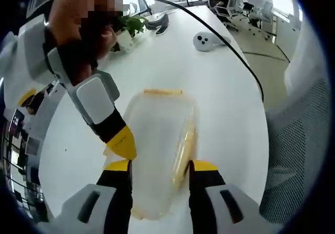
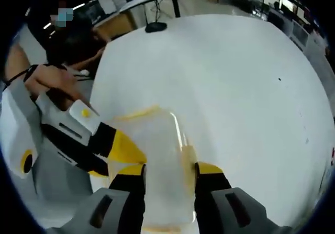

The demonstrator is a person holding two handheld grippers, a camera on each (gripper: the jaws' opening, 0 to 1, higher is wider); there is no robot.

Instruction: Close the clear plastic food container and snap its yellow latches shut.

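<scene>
Container (image 1: 159, 150) of clear plastic lies on a white table (image 1: 209, 87), its lid down over the base and a yellow latch (image 1: 163, 92) showing at the container's far end, another yellow latch (image 1: 184, 153) running along its side. In the left gripper view, the left gripper (image 1: 159, 167) stands with its yellow-tipped jaws apart, one on each side of the container's near end; whether they press on the walls cannot be told. The right gripper (image 1: 121, 142) reaches in from the other side, its yellow tip at the container's edge. In the right gripper view the right gripper (image 2: 170, 169) likewise has its jaws apart astride the container (image 2: 159, 155), with the left gripper (image 2: 123, 149) beside it and touching or nearly touching the rim. Judging by the lid already seated, the closing looks done and the latching is the step in hand. Next move likely calls for one gripper to steady the container while the other pushes a latch flat against the container's wall until it catches. Beyond the container sit a potted plant (image 1: 128, 27), a white round device (image 1: 205, 40) and a black cable (image 1: 220, 37).
</scene>
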